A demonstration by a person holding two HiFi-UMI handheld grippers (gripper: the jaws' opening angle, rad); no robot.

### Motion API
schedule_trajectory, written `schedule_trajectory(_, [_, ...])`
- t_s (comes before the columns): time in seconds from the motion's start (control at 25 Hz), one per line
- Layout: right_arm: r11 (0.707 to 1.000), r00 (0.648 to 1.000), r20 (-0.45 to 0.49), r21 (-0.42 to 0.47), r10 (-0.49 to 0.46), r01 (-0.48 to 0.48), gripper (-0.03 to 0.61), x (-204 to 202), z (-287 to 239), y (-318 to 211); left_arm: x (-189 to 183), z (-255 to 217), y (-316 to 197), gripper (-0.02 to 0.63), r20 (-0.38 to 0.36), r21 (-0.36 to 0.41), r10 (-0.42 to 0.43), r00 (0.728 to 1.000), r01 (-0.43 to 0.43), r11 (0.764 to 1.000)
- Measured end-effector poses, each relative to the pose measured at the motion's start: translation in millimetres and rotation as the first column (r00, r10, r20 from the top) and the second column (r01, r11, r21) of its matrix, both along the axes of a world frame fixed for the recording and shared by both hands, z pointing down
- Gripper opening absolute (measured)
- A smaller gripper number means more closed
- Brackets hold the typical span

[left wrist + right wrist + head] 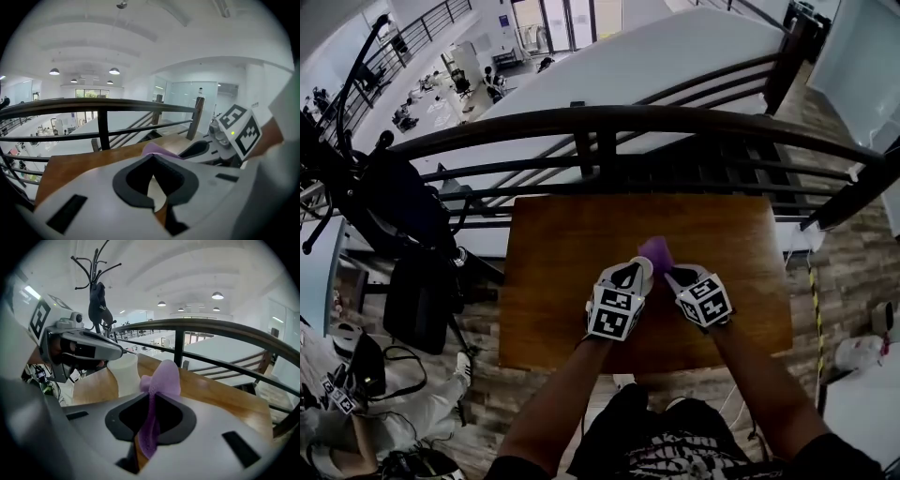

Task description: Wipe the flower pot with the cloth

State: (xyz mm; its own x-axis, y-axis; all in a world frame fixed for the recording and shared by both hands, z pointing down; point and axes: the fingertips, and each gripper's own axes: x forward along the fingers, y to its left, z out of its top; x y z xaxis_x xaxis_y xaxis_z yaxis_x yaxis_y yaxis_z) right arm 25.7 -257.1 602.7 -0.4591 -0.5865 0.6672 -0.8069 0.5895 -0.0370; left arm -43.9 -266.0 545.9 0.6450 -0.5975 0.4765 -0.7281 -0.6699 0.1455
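A small white flower pot stands on the wooden table. My left gripper reaches its rim from the left and looks shut on it; a pale strip of the flower pot shows between the dark pads in the left gripper view. Just right of the pot, my right gripper is shut on a purple cloth. The cloth bunches up above both gripper tips and hangs down through the right jaws. The right gripper sits close beside the left one, with the cloth between them.
A dark curved metal railing runs along the table's far edge, with a stairwell drop beyond it. A black coat stand and a black chair stand to the left. Bare tabletop lies on both sides of the grippers.
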Motion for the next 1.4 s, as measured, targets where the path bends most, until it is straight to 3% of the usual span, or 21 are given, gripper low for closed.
schedule_trajectory(0.2, [1.0, 1.0, 0.011, -0.006, 0.006, -0.006, 0.032, -12, 2, -1, 3, 1, -3, -0.002, -0.025, 0.004, 0.035, 0.999, -0.035, 0.999])
schedule_trajectory(0.32, [0.999, 1.0, 0.017, -0.031, -0.023, 0.024, 0.031, -21, 7, 12, 10, 6, -2, -0.002, 0.003, 0.021, 0.064, 0.998, -0.064, 0.998])
schedule_trajectory(0.56, [0.982, 0.988, 0.027, -0.104, -0.155, 0.157, 0.031, -52, 35, 52, 19, 15, 2, -0.002, 0.028, 0.015, 0.081, 0.996, -0.081, 0.997])
schedule_trajectory(0.84, [0.937, 0.946, 0.062, -0.13, -0.319, 0.325, 0.031, -86, 45, 81, 24, 8, 2, -0.002, 0.037, 0.031, 0.047, 0.998, -0.048, 0.998])
schedule_trajectory(1.4, [0.93, 0.938, -0.012, -0.132, -0.347, 0.343, 0.031, -25, 42, 27, 22, 10, -7, -0.002, 0.002, 0.021, -0.078, 0.997, 0.078, 0.997])
